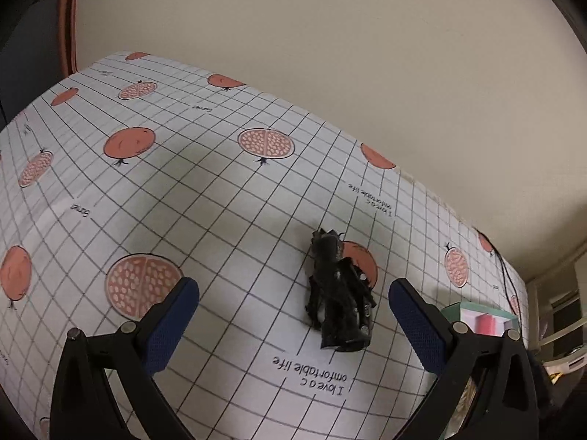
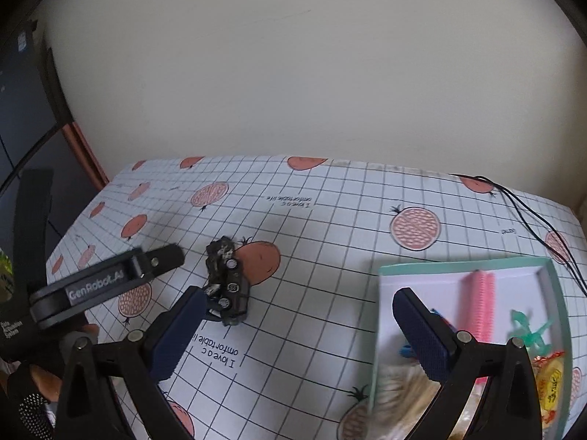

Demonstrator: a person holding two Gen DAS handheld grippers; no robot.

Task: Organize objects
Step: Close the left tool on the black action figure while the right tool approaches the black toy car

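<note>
Right wrist view: wide checked tablecloth (image 2: 330,227) with pomegranate prints, spread up to a pale wall (image 2: 293,73). Probably laid as a plain sorting ground.

At the near right, a shallow teal-rimmed tray (image 2: 462,266), seemingly the collecting place: already holding a pink coiled piece (image 2: 480,304), a green plastic figure (image 2: 528,326), a yellow wrapped snack (image 2: 552,377), something pale and blurred at the near end, a small blue bit half hidden behind a finger.

Right gripper (image 2: 297,333) spread wide, grasping nothing, hanging above the cloth with one finger over the tray.

Left gripper (image 1: 293,324) likewise splayed and empty, lined up on the black toy car (image 1: 339,293), which lies just ahead between the blue pads (image 1: 172,326), apart from both. Seemingly poised for a pick.

Toy car resting on the cloth, tipped with wheels showing, partly over one orange print; well apart from the tray, so not yet sorted.

Open cloth between car and tray. Thin black cable (image 2: 532,220) trailing along the far right edge, beyond the tray, out of the likely path. Dark monitor (image 2: 22,110) at the far left.
</note>
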